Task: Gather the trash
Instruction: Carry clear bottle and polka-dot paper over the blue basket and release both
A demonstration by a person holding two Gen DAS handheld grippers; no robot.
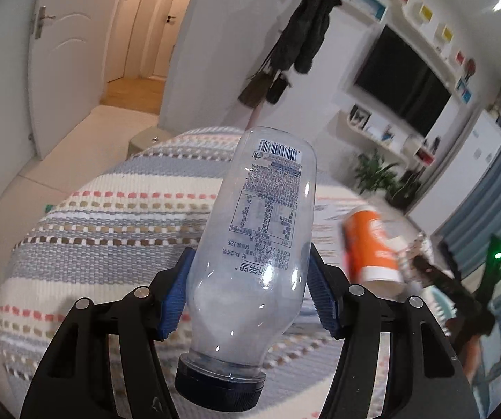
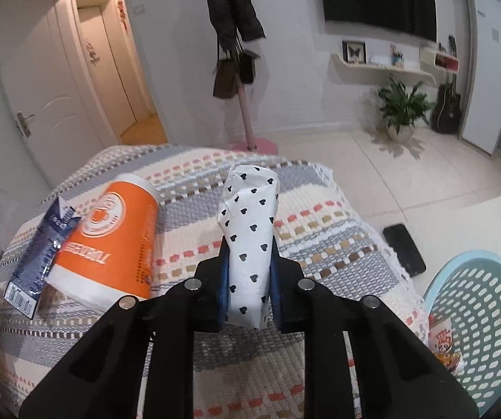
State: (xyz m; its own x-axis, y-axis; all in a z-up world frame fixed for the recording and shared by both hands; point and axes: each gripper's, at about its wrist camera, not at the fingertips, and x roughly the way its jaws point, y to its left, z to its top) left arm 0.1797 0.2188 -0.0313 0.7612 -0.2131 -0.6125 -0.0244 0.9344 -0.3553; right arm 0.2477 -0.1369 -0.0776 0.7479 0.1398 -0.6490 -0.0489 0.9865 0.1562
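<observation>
The left hand-held gripper (image 1: 248,279) clamps a clear bottle (image 1: 253,244), the right hand-held gripper (image 2: 248,272) a heart-print wrapper (image 2: 250,241), beside an orange cup (image 2: 114,241).

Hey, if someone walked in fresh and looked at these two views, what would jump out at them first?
The clear plastic bottle with a dark cap, clamped cap-down in the left gripper, fills the left wrist view. In the right wrist view, the right gripper squeezes a white paper packet with black hearts. Beside it, an orange paper cup lies on the striped woven cloth, and a teal mesh basket stands lower right.
</observation>
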